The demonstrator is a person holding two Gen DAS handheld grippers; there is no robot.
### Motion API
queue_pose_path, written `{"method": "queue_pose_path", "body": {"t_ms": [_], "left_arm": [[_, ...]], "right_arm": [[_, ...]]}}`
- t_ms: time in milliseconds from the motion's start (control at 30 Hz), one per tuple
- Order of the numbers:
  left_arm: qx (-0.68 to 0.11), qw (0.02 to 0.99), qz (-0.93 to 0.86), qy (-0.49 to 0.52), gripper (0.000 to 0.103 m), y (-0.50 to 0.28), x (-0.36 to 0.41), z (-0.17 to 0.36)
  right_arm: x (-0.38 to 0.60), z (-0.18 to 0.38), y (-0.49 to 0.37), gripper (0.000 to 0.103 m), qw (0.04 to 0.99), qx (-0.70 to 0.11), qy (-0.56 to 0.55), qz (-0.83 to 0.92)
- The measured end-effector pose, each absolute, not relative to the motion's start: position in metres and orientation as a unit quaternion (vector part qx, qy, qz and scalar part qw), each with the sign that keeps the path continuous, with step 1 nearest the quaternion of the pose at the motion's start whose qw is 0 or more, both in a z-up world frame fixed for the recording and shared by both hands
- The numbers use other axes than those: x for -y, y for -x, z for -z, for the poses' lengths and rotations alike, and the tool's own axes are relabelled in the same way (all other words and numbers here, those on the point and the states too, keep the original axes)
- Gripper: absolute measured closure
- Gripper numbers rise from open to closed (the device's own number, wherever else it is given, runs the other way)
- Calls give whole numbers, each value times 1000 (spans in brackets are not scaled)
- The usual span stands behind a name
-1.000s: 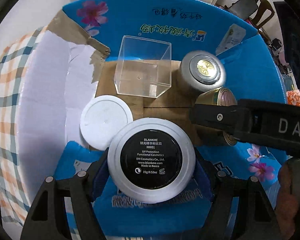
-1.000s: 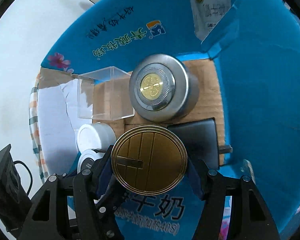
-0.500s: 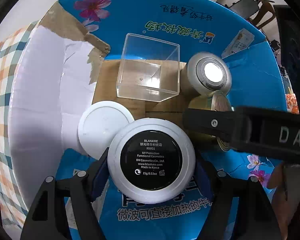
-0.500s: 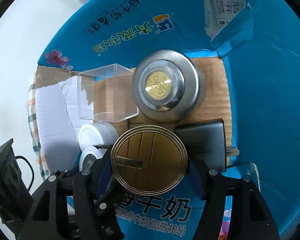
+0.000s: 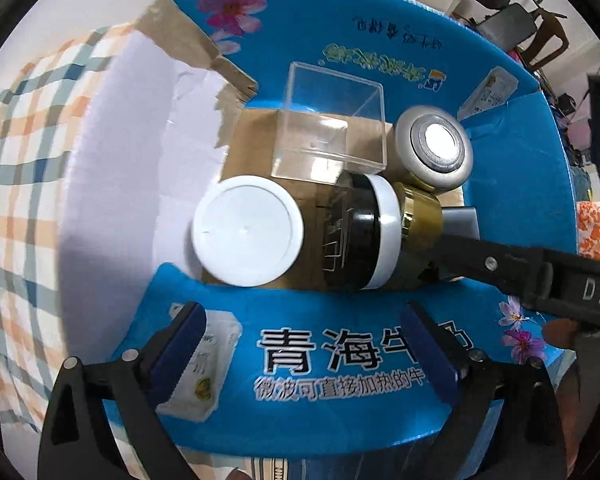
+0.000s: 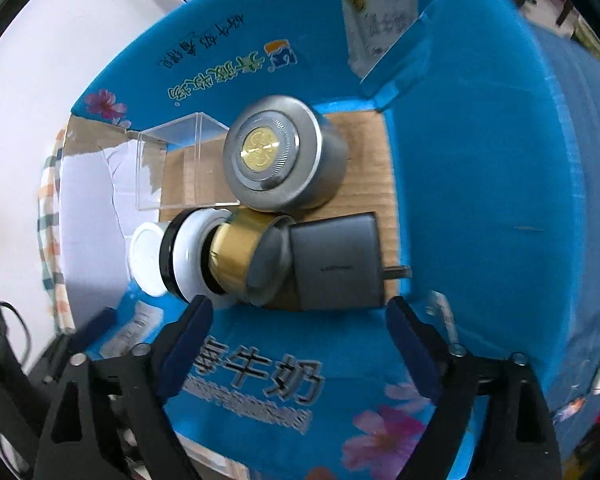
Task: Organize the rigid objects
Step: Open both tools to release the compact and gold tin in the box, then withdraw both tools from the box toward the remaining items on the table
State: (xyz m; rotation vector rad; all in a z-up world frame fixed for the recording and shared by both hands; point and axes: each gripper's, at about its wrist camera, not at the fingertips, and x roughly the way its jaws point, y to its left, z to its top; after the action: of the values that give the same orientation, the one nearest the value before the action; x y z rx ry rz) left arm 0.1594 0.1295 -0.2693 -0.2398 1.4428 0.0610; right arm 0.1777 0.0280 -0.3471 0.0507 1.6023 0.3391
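A: Checked cloth [image 5: 24, 168] in orange, blue and white lies under the blue carton [image 5: 340, 40], and a white tabletop shows past it. What's inside the carton?

B: Take the clear box [image 5: 332, 120] as the mark; it stands on the brown cardboard floor at the far side. Just right of it sits the silver jar [image 6: 280, 160] with a gold centre on its lid. Nearer than the box, to its left, the white round lid [image 5: 248, 236] lies flat. Beside that lid the black-and-white compact [image 5: 360, 236] lies on its edge, and the gold tin [image 6: 244, 260] lies tipped against it. A grey flat case [image 6: 336, 260] lies right of the tin, below the silver jar.

A: And the claws?

B: The left gripper [image 5: 304, 352] has just spread its blue pads wide with nothing between them; the compact rests on the carton floor beyond them. The right gripper [image 6: 300, 340] has also just been opening and holds nothing, the gold tin lying free past its tips. From the left view its black finger reaches in from the right, close by the tin
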Motion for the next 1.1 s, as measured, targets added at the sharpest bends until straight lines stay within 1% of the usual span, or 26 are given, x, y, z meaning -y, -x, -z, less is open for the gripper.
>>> {"method": "queue_pose_path", "body": {"t_ms": [67, 333, 500, 700, 833, 1100], "left_arm": [[-649, 753, -42, 98, 0, -153, -131, 261], [-626, 773, -69, 75, 0, -138, -141, 228], [-615, 782, -85, 55, 0, -139, -139, 210], [-587, 803, -93, 48, 0, -124, -128, 164], [-572, 814, -93, 47, 0, -114, -123, 139], [-530, 840, -105, 43, 0, -90, -110, 85]], "right_arm": [[-21, 337, -172, 0, 693, -705, -4, -149], [-13, 286, -144, 0, 739, -652, 62, -154], [-5, 251, -120, 0, 751, -637, 51, -166], [-6, 212, -100, 0, 778, -603, 59, -164], [2, 176, -83, 0, 799, -576, 64, -161], [19, 124, -52, 0, 812, -554, 50, -176]]}}
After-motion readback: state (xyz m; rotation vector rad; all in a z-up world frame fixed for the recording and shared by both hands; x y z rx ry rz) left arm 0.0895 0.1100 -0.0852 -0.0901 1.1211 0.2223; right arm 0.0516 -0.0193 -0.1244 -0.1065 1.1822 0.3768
